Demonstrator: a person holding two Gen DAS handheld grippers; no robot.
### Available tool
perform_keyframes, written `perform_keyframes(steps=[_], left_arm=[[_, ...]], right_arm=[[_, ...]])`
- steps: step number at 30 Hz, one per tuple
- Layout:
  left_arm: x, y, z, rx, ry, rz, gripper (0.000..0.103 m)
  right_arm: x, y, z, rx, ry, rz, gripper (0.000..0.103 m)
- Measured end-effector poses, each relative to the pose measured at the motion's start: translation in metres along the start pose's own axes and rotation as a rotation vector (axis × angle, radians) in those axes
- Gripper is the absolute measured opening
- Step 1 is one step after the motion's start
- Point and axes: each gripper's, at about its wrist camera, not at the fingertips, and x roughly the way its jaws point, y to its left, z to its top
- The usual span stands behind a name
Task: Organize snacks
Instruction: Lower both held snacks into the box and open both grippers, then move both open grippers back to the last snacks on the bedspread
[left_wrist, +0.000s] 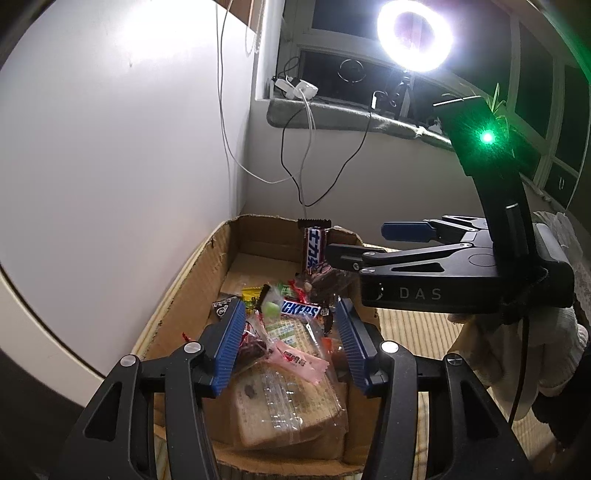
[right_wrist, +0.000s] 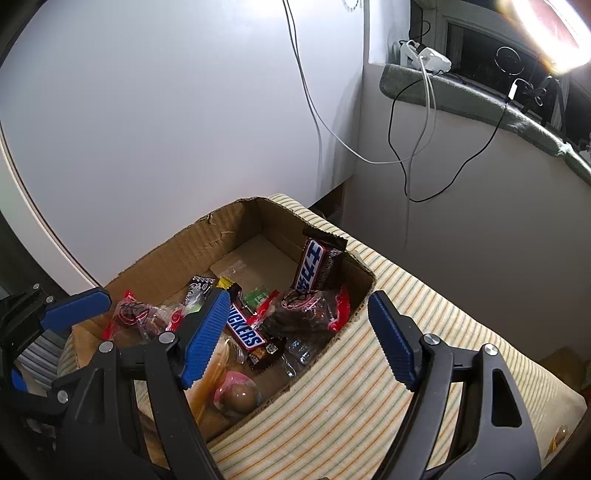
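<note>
The left tongs (left_wrist: 290, 345) stand parted over the near end of the cardboard box (left_wrist: 192, 291), their blue pads (left_wrist: 231, 347) clear of the wrappers below, gripping nothing. Directly beneath and between them lie a clear-wrapped pack of bread slices (left_wrist: 284, 398) and a pink sachet (left_wrist: 299, 360); just beyond their tips a Snickers bar (left_wrist: 299, 310) lies flat among small sweets. The right tongs (right_wrist: 295, 332) are spread wide and empty, one pad (right_wrist: 205, 336) over the box's contents, the other outside the box's right wall above the striped cloth (right_wrist: 424, 295) that covers the surface under the box. Just ahead of their left pad the same Snickers bar (right_wrist: 245, 330) lies flat, with a dark red-edged snack bag (right_wrist: 306, 310) beside it. Farther off, a second Snickers bar (right_wrist: 314, 266) leans upright against the far right corner of the box. Beyond the box rise a white wall (right_wrist: 184, 110), dangling cables (right_wrist: 410, 155) and a windowsill (right_wrist: 461, 96). From the left wrist view, a gloved hand (left_wrist: 491, 354) holds the right tongs, with a ring light (left_wrist: 415, 35) glaring above.
</note>
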Motion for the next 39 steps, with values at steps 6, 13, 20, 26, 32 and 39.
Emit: perform_keyframes(steps=[6, 13, 20, 26, 32, 39], left_arm=[[-0.013, -0.01, 0.001, 0.009, -0.018, 0.002, 0.05], [-0.028, -0.03, 0.0, 0.03, -0.04, -0.009, 0.05], [-0.035, -0.057, -0.002, 0.053, -0.052, -0.044, 0.05], [-0.032, -0.076, -0.01, 0.059, -0.044, -0.086, 0.05], [-0.02, -0.098, -0.019, 0.072, -0.016, -0.142, 0.05], [0.0, -0.136, -0.026, 0.099, 0.033, -0.221, 0.05]], right_arm=[[-0.021, -0.006, -0.005, 0.01, -0.027, -0.013, 0.08], [-0.056, -0.024, -0.018, 0.037, -0.062, -0.031, 0.08], [-0.092, -0.051, -0.044, 0.069, -0.09, -0.065, 0.08], [-0.125, -0.088, -0.075, 0.102, -0.095, -0.112, 0.08], [-0.152, -0.135, -0.113, 0.174, -0.085, -0.176, 0.08], [-0.179, -0.198, -0.161, 0.285, -0.062, -0.278, 0.08]])
